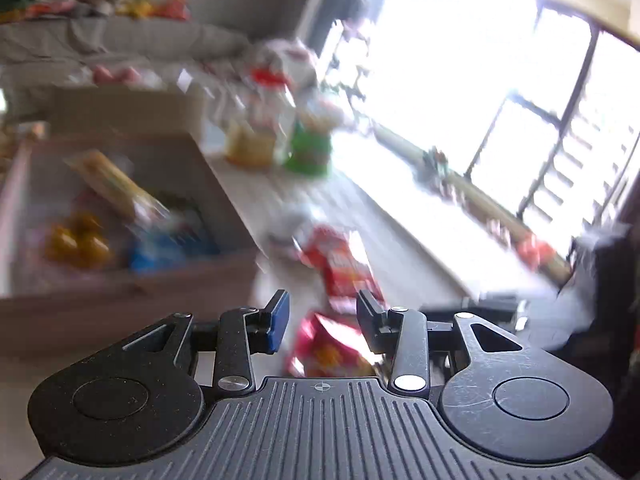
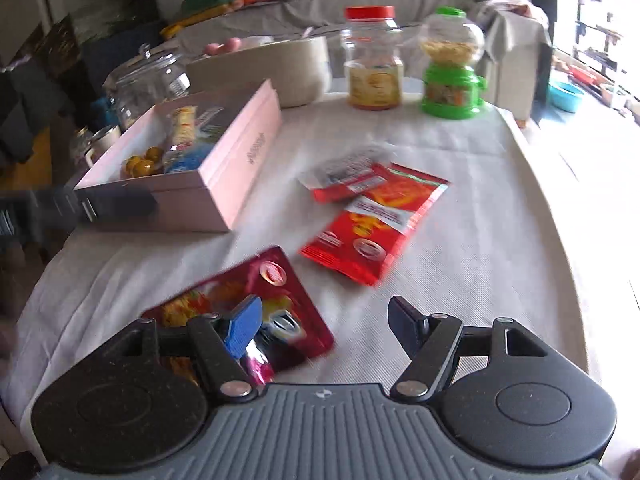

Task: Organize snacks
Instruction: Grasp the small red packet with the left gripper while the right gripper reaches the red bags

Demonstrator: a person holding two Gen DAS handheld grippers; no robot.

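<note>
My right gripper [image 2: 324, 320] is open just above the white tablecloth, nothing between its fingers. Its blue-padded finger overlaps a dark red snack packet [image 2: 256, 288] lying flat. Further out lie a long red packet [image 2: 372, 232] and a smaller red-and-white packet [image 2: 344, 180]. A pink box [image 2: 224, 168] at the left holds several snacks. The left wrist view is blurred: my left gripper [image 1: 322, 316] stands open and empty over a pink-red packet [image 1: 328, 348], with a red packet [image 1: 344, 264] beyond and the box [image 1: 120, 308] to its left.
At the table's back stand a red-lidded jar [image 2: 374, 60], a green candy dispenser [image 2: 452, 68], a beige tub [image 2: 280, 68] and a glass jar [image 2: 148, 76]. A dark blurred shape [image 2: 100, 204] sits by the box's near corner. The table's curved edge [image 2: 560, 240] runs down the right.
</note>
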